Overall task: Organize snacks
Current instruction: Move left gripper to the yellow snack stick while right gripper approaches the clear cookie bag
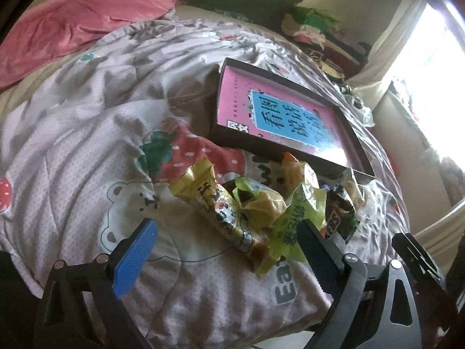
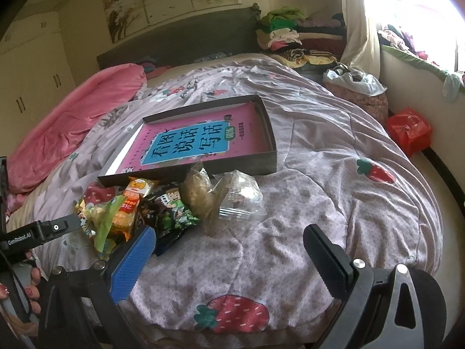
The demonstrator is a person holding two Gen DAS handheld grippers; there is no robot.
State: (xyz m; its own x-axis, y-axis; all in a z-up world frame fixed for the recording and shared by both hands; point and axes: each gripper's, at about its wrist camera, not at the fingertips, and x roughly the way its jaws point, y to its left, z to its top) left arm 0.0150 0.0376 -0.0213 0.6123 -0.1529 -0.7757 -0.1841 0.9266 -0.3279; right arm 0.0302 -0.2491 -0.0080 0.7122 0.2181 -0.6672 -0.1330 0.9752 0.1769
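Several snack packets lie heaped on the strawberry-print quilt [image 1: 87, 133] in front of a shallow dark box [image 1: 241, 138] that holds a pink book [image 1: 261, 107]. My left gripper [image 1: 226, 226] is open. A long yellow packet [image 1: 221, 209] lies between its fingers without touching the pads, and a light green packet [image 1: 293, 226] is by the black finger. In the right wrist view, my right gripper [image 2: 229, 229] is open over bare quilt. The orange packet [image 2: 132, 200], dark green cartoon packet [image 2: 171, 209] and a clear bag [image 2: 200, 195] lie just beyond its blue finger, below the box [image 2: 247, 163].
A pink blanket [image 2: 72, 125] lies along the left of the bed. Folded clothes [image 2: 284, 35] are stacked at the headboard. A basket with a plastic bag [image 2: 354, 87] and a red bag [image 2: 409, 128] sit at the right, under the bright window. A hand [image 2: 29, 288] shows at the lower left.
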